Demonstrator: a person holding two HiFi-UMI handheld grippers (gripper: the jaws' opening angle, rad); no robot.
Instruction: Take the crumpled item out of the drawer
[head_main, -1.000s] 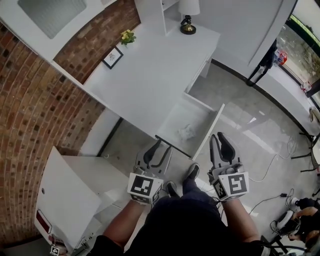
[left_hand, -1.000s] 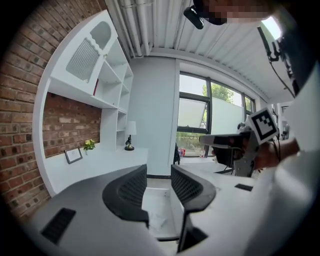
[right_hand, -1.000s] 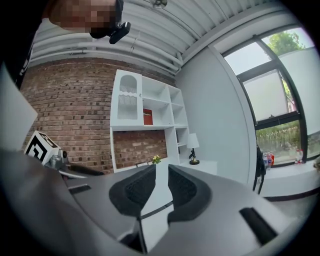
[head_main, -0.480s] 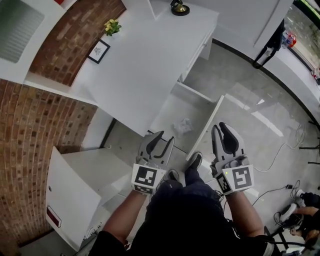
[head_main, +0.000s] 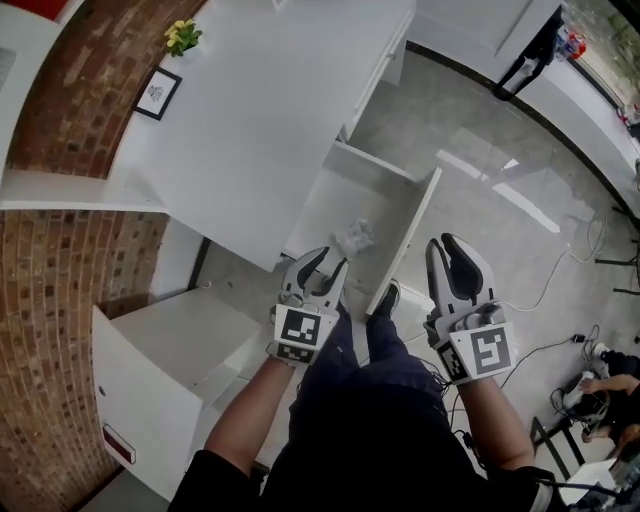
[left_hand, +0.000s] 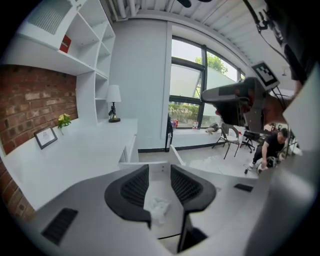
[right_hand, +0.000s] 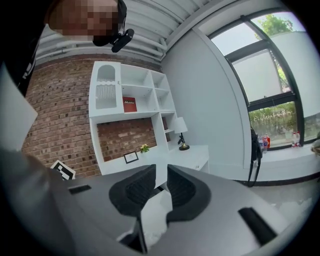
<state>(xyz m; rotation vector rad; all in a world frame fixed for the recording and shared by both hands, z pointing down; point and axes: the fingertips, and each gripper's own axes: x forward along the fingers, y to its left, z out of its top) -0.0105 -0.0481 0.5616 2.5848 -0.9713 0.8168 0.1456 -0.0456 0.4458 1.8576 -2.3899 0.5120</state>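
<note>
A white drawer (head_main: 368, 203) stands pulled out from the white desk (head_main: 260, 110). Inside it, near the front, lies a crumpled white item (head_main: 352, 238). My left gripper (head_main: 327, 263) is open and hovers at the drawer's front edge, just short of the item. In the left gripper view the crumpled item (left_hand: 158, 206) shows through the gap of the left gripper (left_hand: 160, 172), below and untouched. My right gripper (head_main: 446, 246) is open with nothing in it, and sits right of the drawer's front panel over the floor. In its own view the right gripper (right_hand: 161, 172) faces the desk and shelves.
A picture frame (head_main: 158, 92) and yellow flowers (head_main: 180, 35) stand at the desk's back by the brick wall. A white cabinet (head_main: 160, 370) sits low at the left. The person's shoe (head_main: 388, 297) is under the drawer front. Cables (head_main: 560, 340) trail across the glossy floor at the right.
Both grippers have moved forward toward the drawer. The left one went from short of the drawer to its front edge, close to the crumpled item. Both stay open.
</note>
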